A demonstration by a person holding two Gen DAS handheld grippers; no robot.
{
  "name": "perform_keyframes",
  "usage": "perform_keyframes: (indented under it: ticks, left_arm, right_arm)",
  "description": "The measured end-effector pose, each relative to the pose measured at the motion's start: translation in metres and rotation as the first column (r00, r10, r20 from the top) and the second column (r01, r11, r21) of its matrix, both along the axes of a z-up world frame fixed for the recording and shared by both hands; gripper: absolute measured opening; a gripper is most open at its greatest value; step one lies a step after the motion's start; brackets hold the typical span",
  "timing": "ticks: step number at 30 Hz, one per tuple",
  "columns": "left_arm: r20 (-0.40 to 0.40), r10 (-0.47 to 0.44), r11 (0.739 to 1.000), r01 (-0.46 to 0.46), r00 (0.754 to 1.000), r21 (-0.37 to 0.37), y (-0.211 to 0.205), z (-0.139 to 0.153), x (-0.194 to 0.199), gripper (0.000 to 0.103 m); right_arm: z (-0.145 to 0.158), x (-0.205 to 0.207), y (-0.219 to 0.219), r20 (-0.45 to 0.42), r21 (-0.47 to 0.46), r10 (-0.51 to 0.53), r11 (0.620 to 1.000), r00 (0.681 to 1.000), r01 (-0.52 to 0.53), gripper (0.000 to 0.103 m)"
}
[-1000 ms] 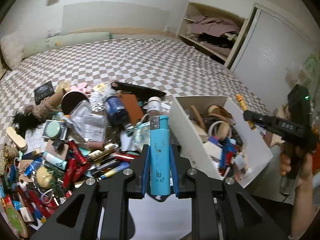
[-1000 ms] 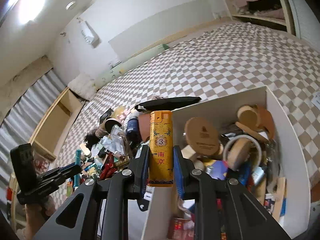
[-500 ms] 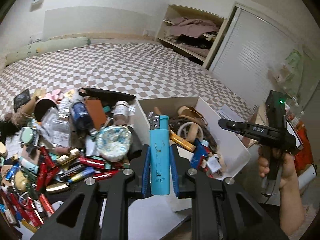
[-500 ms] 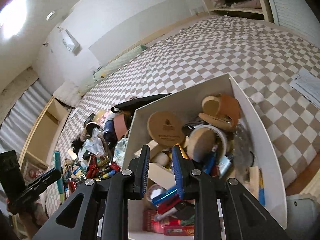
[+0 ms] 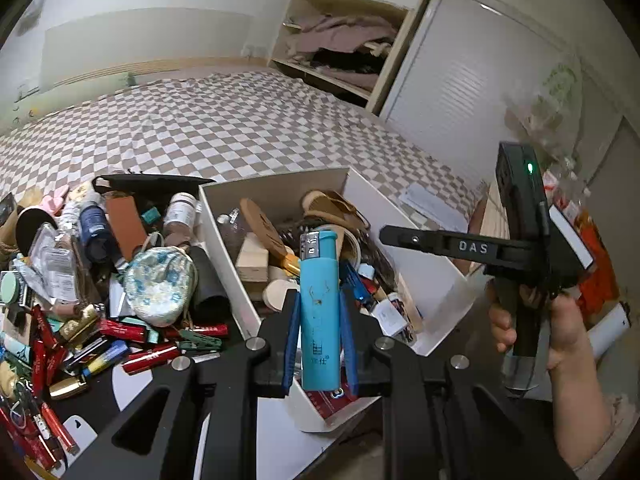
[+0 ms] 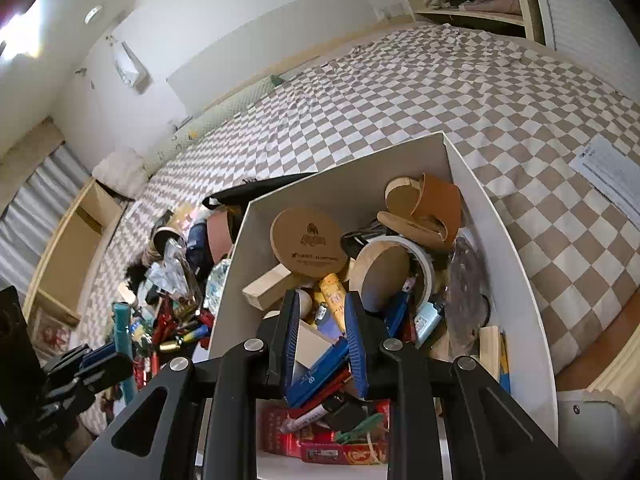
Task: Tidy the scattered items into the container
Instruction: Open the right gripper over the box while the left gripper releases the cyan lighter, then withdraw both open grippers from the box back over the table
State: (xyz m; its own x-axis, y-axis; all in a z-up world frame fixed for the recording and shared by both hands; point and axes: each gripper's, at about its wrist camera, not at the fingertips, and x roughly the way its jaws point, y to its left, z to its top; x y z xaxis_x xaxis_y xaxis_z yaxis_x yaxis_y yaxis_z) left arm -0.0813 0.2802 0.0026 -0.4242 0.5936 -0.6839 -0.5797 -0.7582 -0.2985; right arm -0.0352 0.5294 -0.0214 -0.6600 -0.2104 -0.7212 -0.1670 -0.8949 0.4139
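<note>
Upright, blue lighter (image 5: 319,312) between left fingers (image 5: 291,346)

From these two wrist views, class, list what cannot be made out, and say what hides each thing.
- Bottom of the white box: right wrist view, buried under its contents.
- Lower end of the blue lighter: left wrist view, behind the left gripper.
- Small print on the round wooden disc: right wrist view, too small.
- Pile of scattered items: left wrist view, cut off by the left edge.
- Right gripper: open, its near box corner is hidden.
</note>
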Motion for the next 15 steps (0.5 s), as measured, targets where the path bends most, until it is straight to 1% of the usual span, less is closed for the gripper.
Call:
perform_keyframes:
  ticks: [13, 14, 15]
  left_arm:
    - [0.037, -0.033, 0.998, 0.034, 0.999, -0.049, 0.03, -0.032, 0.003, 0.02]
    - [0.043, -0.029, 0.998, 0.031, 0.999, -0.051, 0.031, -0.033, 0.002, 0.027]
    - [0.048, -0.024, 0.998, 0.027, 0.999, -0.053, 0.032, -0.035, 0.001, 0.04]
  right_arm:
    - [-0.006, -0.001, -0.007, 0.046, 0.059, 0.024, 0.998, 0.999, -0.027, 0.024]
    - [-0.006, -0.002, -0.007, 0.048, 0.062, 0.025, 0.998, 0.999, -0.028, 0.024]
    - [-0.006, -0.002, -0.008, 0.048, 0.062, 0.025, 0.998, 0.999, -0.027, 0.024]
